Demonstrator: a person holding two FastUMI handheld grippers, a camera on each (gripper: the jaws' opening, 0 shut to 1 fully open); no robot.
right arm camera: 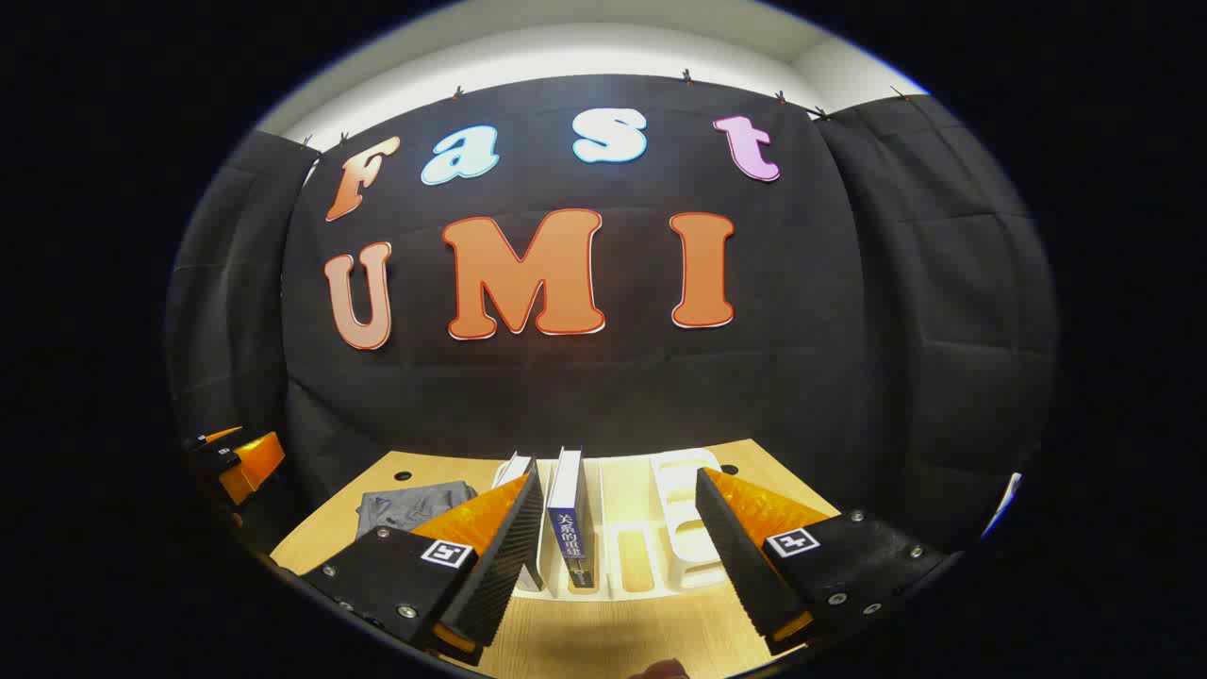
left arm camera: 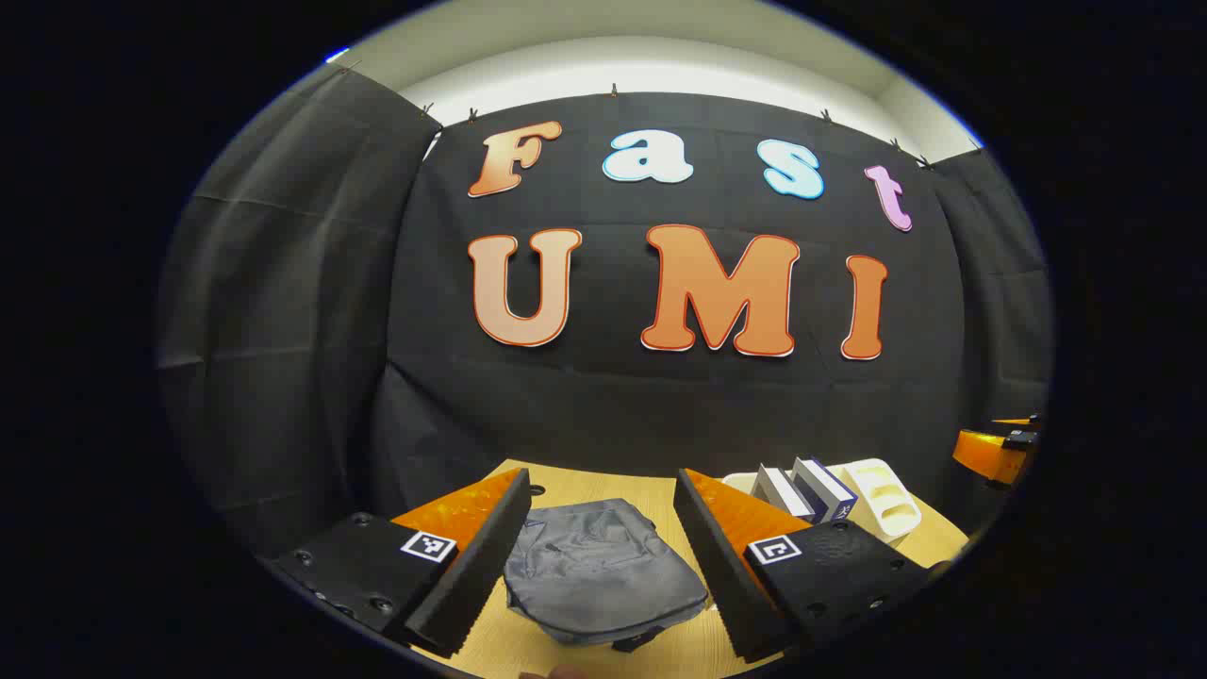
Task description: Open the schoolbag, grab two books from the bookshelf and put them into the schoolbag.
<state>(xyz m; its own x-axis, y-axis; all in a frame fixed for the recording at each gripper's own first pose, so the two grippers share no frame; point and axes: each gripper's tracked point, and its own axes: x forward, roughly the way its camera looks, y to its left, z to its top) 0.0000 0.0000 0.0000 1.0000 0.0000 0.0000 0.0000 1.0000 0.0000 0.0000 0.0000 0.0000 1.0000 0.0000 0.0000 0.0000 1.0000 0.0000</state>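
Wooden table (left arm camera: 575,486) carries all items. Grey schoolbag (left arm camera: 596,571) lies flat, apparently closed, beside the white bookshelf (right arm camera: 681,514), where two books (right arm camera: 566,514) stand upright. Left gripper (left arm camera: 603,552) and right gripper (right arm camera: 618,542) hover wide-open, empty, presumably aligned for approach.

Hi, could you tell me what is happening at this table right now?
A person holds a gripper in each hand above a wooden table. The left gripper hovers with open jaws over a grey schoolbag lying flat, apparently unopened. The right gripper, jaws also open, faces a white bookshelf where two books stand upright: a blue book and a white book. Neither gripper touches anything, so the task looks barely begun.
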